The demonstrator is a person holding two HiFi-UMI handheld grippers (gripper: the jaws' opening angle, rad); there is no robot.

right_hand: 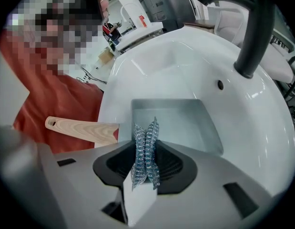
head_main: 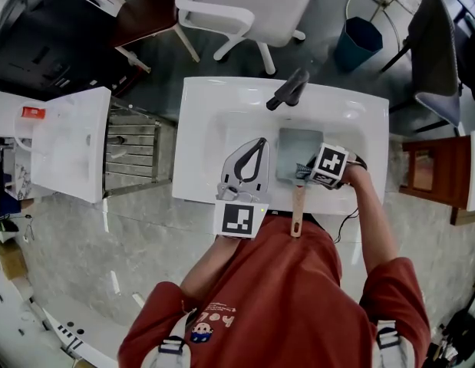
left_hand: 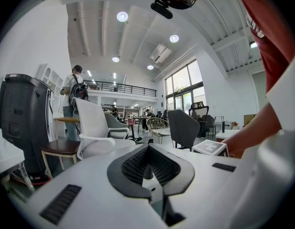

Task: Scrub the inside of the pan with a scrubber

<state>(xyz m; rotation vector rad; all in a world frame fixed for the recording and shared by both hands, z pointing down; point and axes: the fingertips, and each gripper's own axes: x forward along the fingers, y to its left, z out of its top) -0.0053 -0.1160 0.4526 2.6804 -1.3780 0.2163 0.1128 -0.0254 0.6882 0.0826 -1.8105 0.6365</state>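
A white sink (head_main: 199, 106) has a black tap (head_main: 289, 89) at its far edge. A square grey pan (head_main: 295, 153) sits in the middle of the basin. The pan's wooden handle (head_main: 298, 209) sticks out over the near edge toward the person. The right gripper (head_main: 303, 172), at the pan's near right corner, clamps a silvery mesh scrubber (right_hand: 145, 144) between its jaws. The left gripper (head_main: 258, 146) is over the basin's left part, just beside the pan, with its jaws together and nothing in them.

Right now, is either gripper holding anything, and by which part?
The right gripper pinches the metal mesh scrubber around its middle, over the pan. The left gripper holds nothing.
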